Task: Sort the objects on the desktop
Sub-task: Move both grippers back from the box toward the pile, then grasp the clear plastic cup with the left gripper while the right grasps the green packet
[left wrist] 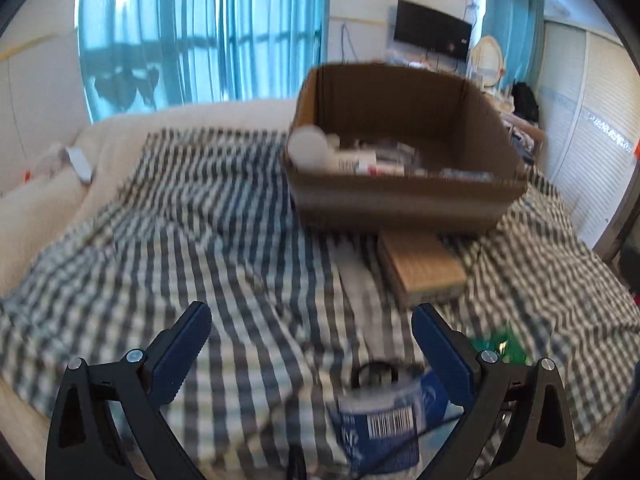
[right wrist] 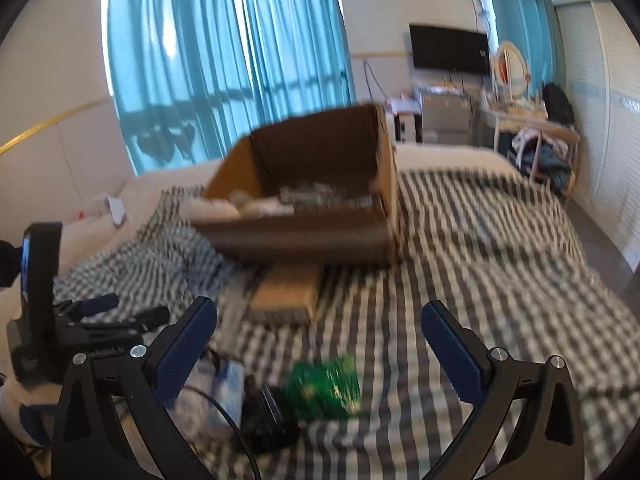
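Where I am: I am over a bed with a striped blanket point(left wrist: 200, 216), and both views are blurry.
Left hand-held gripper point(left wrist: 312, 336): its two fingers are spread wide and hold nothing.
Right hand-held gripper point(right wrist: 320, 328): its fingers are spread wide too, with nothing between them.
The box point(left wrist: 404, 200): a big brown cardboard box sits on the blanket, far from me, with some white things already inside.
Things left to sort: a small brown box point(left wrist: 420, 272) lies just in front of the big one. A blue and white pack point(left wrist: 384, 420) lies low between my left fingers. A green packet point(right wrist: 324, 388) and a black thing point(right wrist: 264, 416) lie near my right fingers.
Not sure: the black thing may be a charger with a cord, but the blur makes it hard to tell.
Step now: I think I am between picks, with both grippers free and some things already in the box.
Next move: I would lower the left hand-held gripper around the blue and white pack, squeeze it gently, then carry it to the box.
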